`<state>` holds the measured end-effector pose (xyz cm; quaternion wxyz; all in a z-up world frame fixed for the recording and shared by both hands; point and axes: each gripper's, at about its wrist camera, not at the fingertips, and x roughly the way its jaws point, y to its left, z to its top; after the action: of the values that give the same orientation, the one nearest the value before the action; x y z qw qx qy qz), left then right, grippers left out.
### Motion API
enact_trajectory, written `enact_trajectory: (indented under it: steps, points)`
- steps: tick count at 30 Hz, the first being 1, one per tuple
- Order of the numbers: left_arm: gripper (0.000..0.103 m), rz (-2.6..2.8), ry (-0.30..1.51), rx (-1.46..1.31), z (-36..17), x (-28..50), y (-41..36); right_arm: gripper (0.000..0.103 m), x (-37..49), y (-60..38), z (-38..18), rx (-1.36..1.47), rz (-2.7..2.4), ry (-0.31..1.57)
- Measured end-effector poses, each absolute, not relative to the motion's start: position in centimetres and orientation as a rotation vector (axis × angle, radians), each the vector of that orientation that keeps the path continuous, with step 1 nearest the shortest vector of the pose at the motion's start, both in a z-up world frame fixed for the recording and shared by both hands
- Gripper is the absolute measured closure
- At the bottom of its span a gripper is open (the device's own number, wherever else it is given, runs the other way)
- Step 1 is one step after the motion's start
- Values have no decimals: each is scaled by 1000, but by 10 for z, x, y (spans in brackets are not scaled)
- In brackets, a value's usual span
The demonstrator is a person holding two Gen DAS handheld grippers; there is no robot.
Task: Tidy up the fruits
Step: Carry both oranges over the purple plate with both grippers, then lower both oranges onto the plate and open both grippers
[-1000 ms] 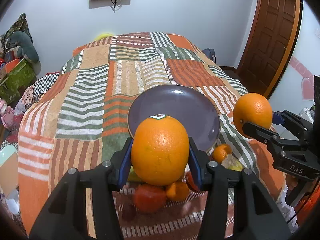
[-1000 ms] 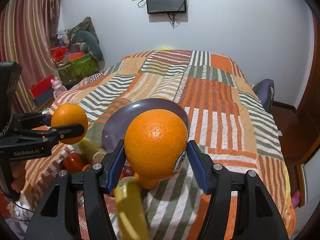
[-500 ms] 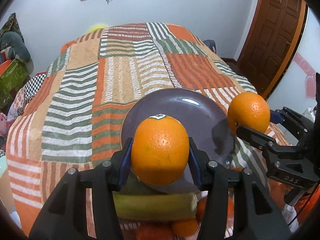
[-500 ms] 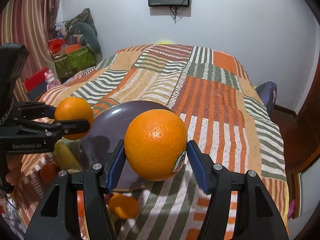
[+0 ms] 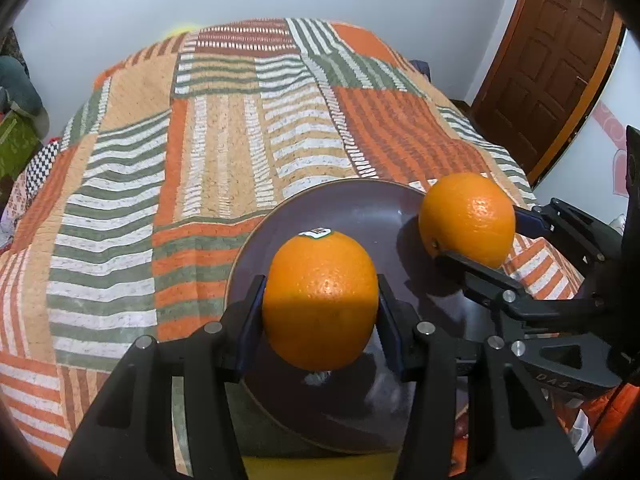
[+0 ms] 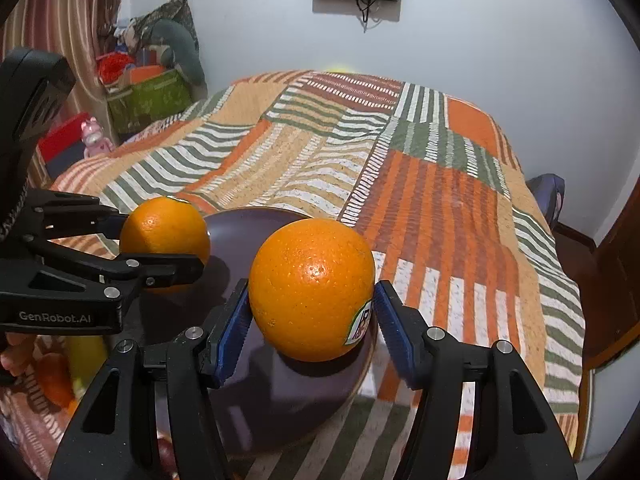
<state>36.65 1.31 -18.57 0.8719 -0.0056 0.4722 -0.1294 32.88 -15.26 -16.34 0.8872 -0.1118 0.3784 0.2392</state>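
A dark purple plate (image 5: 360, 208) (image 6: 248, 224) lies on the patchwork bed cover. My left gripper (image 5: 320, 304) is shut on an orange (image 5: 320, 300) with a sticker on top, held just over the plate's near part. My right gripper (image 6: 312, 308) has its pads spread a little wider than a second orange (image 6: 312, 288), which rests on the plate's right side; a small gap shows at the right pad. In the left wrist view the right gripper's orange (image 5: 468, 218) is at the plate's right edge. In the right wrist view the left gripper's orange (image 6: 165, 236) is at the left.
Other fruit lies on the bed near me: a yellow-green piece (image 6: 86, 354) and small orange and red ones (image 6: 52, 380) left of the plate. A brown door (image 5: 552, 64) stands at the right. Boxes and toys (image 6: 148, 92) crowd the left side of the bed.
Both grippers moved forward and down over the plate with their oranges. The right gripper's orange now sits on the plate and its jaws have opened slightly.
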Motion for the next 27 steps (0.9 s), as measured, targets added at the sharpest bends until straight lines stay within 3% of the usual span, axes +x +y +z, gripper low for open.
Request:
enact_trajectory:
  steps: [15,19,22,27]
  points:
    - [52,-260,1004,-37,-196,392,16,47,349,-142,-168,-229,550,782]
    - [48,-247,944,-6,-185,388,13,47,347,-142,-163,-213,573,770]
    - [40,-269,977,-38,-188,391,19,47,347,-144,-164,-196,591,782]
    - [39,-275,975,-72,-189,383,27,47,341,-145,-163,-190,593,778]
